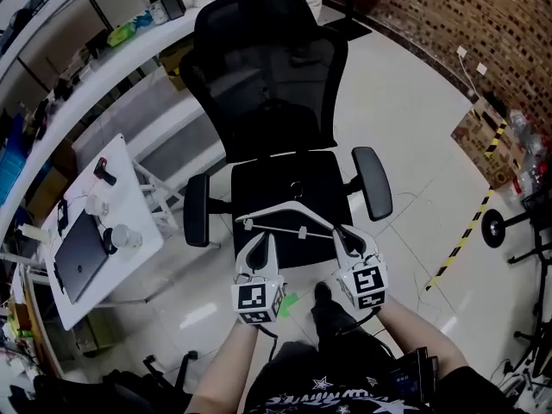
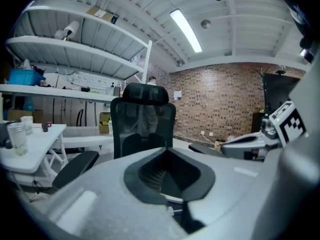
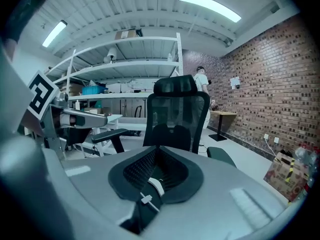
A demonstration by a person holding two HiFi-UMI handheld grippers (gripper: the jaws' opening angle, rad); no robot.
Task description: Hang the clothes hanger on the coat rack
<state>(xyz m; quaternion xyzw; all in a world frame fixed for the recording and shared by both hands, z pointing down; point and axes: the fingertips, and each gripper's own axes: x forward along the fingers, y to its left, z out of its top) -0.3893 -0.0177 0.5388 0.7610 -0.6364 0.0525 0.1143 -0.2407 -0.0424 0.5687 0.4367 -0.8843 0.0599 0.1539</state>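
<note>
A white hanger (image 1: 276, 209) lies on the seat of a big black chair (image 1: 267, 84). Its hook rests on the seat toward the chair back. The person holds one gripper at each end of the hanger. The left gripper (image 1: 257, 238) is at the left end. Its jaws are pulled in close, and a thin bit of white hanger (image 2: 172, 200) shows between them. The right gripper (image 1: 345, 231) is at the right end. Its jaws are almost closed too, and they pinch a white piece of the hanger (image 3: 156, 186). Both grippers point a little down at the seat. A white table (image 1: 138, 205) stands to the left of the chair, with a laptop (image 1: 82, 253) and a cup (image 1: 121, 235) on it.
</note>
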